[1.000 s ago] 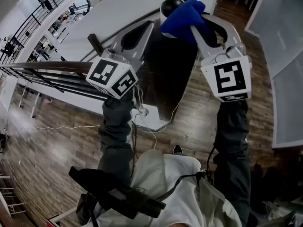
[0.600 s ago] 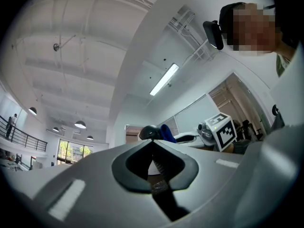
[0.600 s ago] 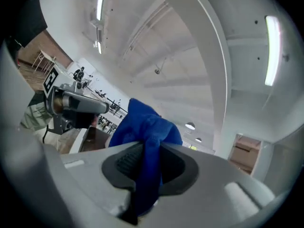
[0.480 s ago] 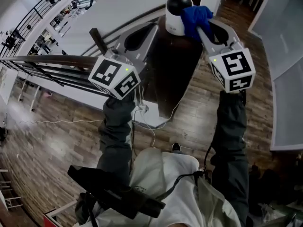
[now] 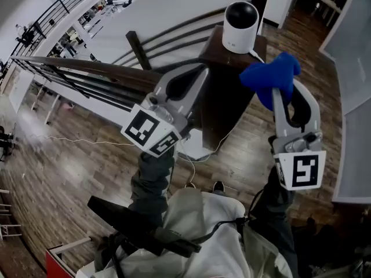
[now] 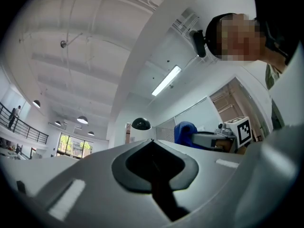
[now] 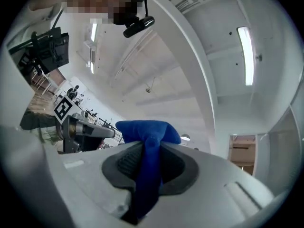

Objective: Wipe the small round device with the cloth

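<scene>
Now the white, black-domed round device [image 5: 240,26] sits upper centre on a dark wooden stand [image 5: 223,74] — the right gripper [image 5: 277,97], clamped on crumpled blue cloth [image 5: 268,77], hangs apart; a hard swipe could topple it. Left gripper [image 5: 202,70]: closed, empty.

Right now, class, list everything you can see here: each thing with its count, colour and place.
device: one, white with a black dome, upright on the post top
post: one, dark brown, centre, beside the railing
cloth: one, blue, bunched in the right gripper, apart from the device
railing: one, dark, left of the post
cable: white, count unclear, across the floor at left
floor: brown wood planks, below
left gripper: grey, shut, empty, left of the cloth
right gripper: grey, shut on the cloth
sleeves: two, dark grey, behind the grippers
</scene>
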